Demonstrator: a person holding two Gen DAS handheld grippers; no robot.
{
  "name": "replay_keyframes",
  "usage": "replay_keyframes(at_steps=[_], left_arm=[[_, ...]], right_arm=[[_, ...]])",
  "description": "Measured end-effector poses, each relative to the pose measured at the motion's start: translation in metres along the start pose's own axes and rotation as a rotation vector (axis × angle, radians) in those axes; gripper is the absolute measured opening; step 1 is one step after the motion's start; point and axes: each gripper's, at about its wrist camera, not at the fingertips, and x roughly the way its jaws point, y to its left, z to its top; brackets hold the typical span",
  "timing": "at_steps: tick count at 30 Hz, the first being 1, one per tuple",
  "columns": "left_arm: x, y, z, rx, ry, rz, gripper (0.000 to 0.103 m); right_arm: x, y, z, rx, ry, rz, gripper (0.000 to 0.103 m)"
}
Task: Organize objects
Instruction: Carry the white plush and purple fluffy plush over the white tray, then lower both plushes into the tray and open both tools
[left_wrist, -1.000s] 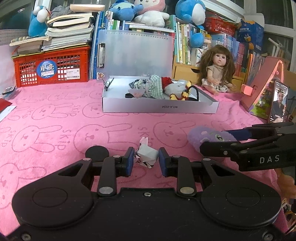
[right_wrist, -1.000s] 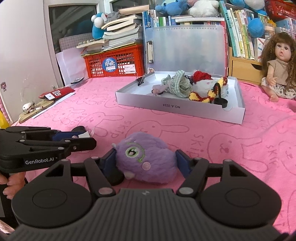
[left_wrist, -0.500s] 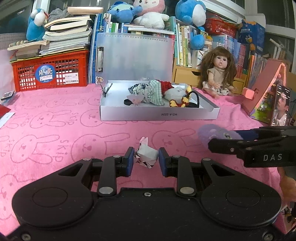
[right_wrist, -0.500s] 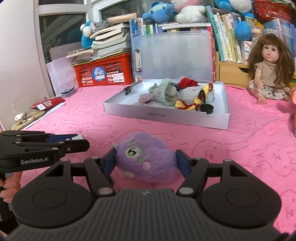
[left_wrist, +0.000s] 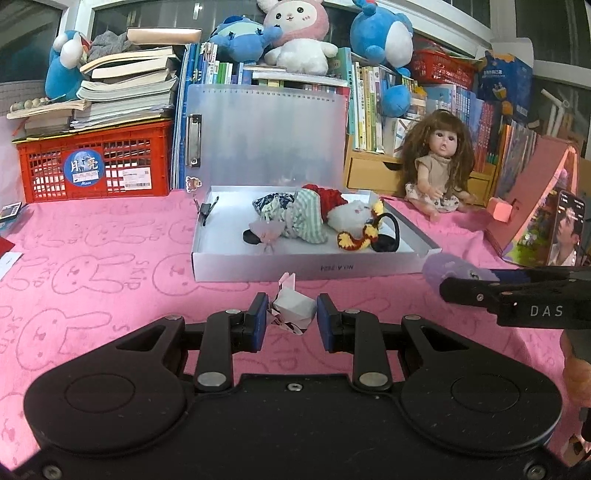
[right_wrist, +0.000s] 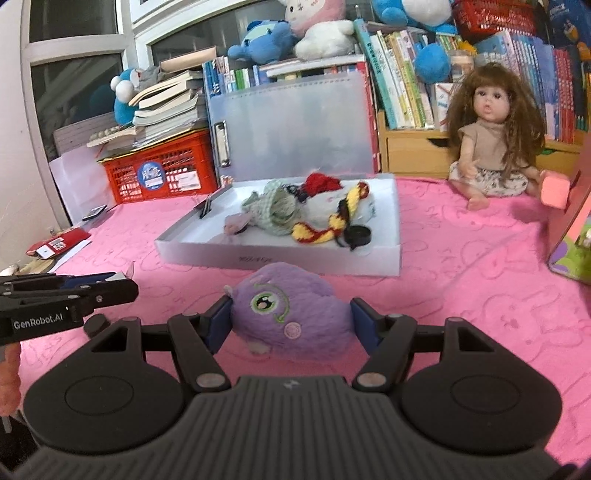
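**Entry: two small items in carriage toward the open file box**

- Left gripper: jaws narrow, clamped on a small white folded-paper figure with pink printed patches. The figure is held clear of the pink rabbit-print cloth covering the counter.
- Right gripper: jaws set fairly wide, pressing both flanks of a purple one-eyed plush toy. The toy is pinched between the blue pads.
- Destination: shallow white open file box with a translucent upright lid, just ahead of both grippers. Contents: a green checked cloth doll, a white plush, a yellow-and-red knitted cord and a black ring.
- Change noted: over the last second the box has drawn nearer and sits larger in both views; both grips are unchanged.
- Bearing on task: both pickups appear complete; transport is under way. Remaining, by judgement: clear the near wall of the box and release each item inside.
- Bystanders: brown-haired doll, red plastic crate.
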Motion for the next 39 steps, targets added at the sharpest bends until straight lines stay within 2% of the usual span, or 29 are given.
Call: replay_keyframes(at_steps=[9, 18, 26, 33, 39], left_arm=[[0.016, 0.003, 0.022, -0.018, -0.019, -0.004, 0.027], [0.047, 0.008, 0.048, -0.051, -0.021, 0.004, 0.027], [0.078, 0.005, 0.061, -0.046, 0.01, 0.015, 0.027], [0.104, 0.008, 0.07, -0.062, 0.035, 0.023, 0.027], [0.134, 0.007, 0.069, -0.114, 0.09, -0.013, 0.027]], right_arm=[[0.005, -0.015, 0.023, 0.001, -0.034, -0.068, 0.07], [0.035, -0.017, 0.046, -0.04, -0.038, -0.11, 0.07], [0.056, -0.023, 0.057, -0.064, -0.02, -0.147, 0.07], [0.073, -0.033, 0.061, -0.035, 0.004, -0.155, 0.07], [0.095, -0.044, 0.07, 0.0, 0.054, -0.133, 0.07]])
